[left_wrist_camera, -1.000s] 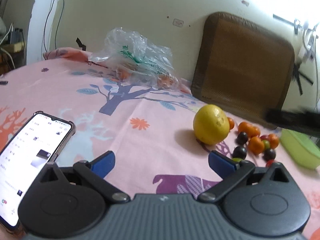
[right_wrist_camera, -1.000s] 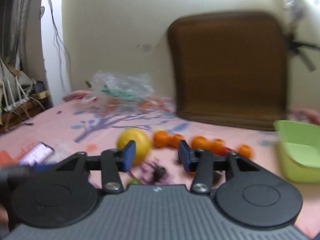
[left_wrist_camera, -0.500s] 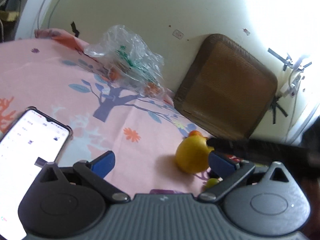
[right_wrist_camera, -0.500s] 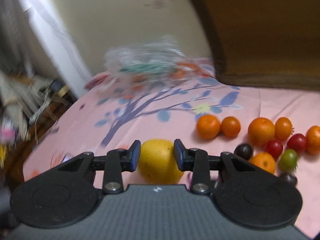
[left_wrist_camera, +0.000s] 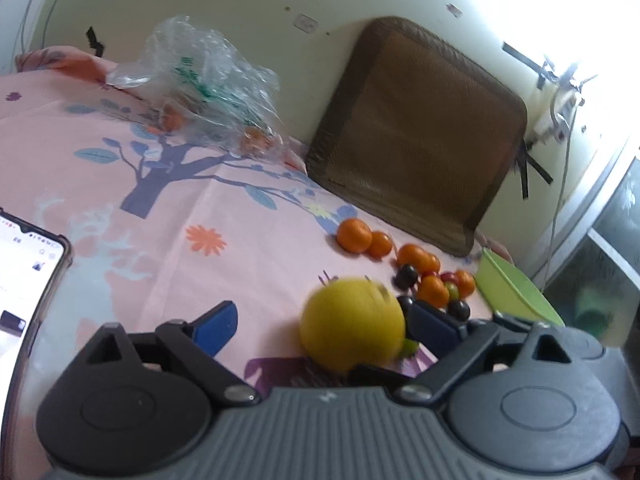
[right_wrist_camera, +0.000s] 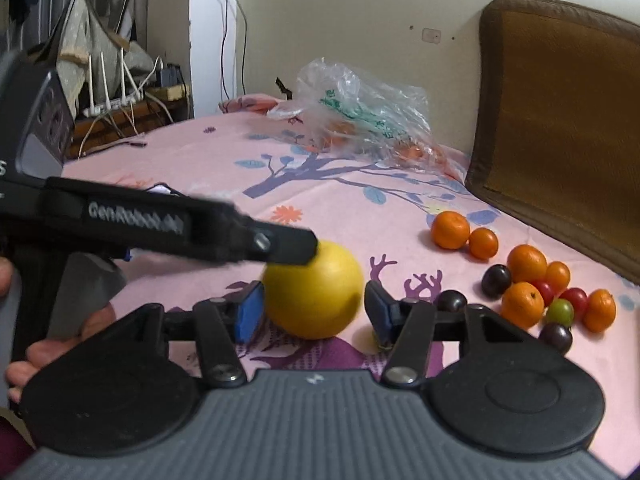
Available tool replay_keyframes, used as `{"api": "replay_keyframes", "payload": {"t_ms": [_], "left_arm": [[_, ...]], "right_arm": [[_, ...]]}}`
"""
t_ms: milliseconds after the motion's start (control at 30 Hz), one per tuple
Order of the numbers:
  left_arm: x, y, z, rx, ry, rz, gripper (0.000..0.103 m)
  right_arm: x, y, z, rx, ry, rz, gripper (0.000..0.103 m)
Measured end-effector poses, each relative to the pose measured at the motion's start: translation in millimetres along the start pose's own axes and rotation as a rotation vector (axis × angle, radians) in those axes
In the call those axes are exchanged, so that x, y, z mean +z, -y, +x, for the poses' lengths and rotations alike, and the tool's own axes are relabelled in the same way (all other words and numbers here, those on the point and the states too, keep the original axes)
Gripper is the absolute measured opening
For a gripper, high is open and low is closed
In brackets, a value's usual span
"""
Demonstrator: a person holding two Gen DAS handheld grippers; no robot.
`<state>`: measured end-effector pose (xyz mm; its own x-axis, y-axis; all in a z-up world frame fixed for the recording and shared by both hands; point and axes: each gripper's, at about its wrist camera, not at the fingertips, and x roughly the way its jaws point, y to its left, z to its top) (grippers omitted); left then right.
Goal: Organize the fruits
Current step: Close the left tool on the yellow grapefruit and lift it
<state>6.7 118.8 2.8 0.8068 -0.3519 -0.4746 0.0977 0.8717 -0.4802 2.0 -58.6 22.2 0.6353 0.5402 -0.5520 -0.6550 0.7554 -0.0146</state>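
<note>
Yellow, round, smooth-skinned fruit (right_wrist_camera: 314,294) on pink patterned cloth (right_wrist_camera: 200,168)

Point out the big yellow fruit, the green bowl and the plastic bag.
yellow fruit (right_wrist_camera: 314,294): right wrist view, middle of its rind.
green bowl (left_wrist_camera: 516,292): left wrist view, its inner wall.
plastic bag (right_wrist_camera: 360,114): right wrist view, its crumpled middle.

A home bedroom: a floral pink bedsheet (right_wrist_camera: 224,152), a brown cushion (right_wrist_camera: 560,112) against the wall, a router (right_wrist_camera: 108,100) on cluttered furniture.
</note>
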Motion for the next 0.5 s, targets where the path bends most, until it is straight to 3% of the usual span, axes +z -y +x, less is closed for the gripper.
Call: {"api": "replay_keyframes", "payload": {"t_ms": [233,300,333,500], "left_arm": [[2,11,4,0.005,-0.013,0.056,0.081],[2,12,9,0.001,-0.037,0.062,0.067],[2,12,11,-0.020,-0.048,0.055,0.065],[3,31,6,-0.003,-0.038,0.082,0.064]], "right_arm": [[-5,-18,7,-0.042,0.034,-0.117,0.068],[-6,-19,12,-0.065,0.039,-0.139,0.069],[-7,-18,15,-0.071,0.040,-0.139,0.069],[-10,-10,11,-0.062,0.058,-0.071,0.066]]}}
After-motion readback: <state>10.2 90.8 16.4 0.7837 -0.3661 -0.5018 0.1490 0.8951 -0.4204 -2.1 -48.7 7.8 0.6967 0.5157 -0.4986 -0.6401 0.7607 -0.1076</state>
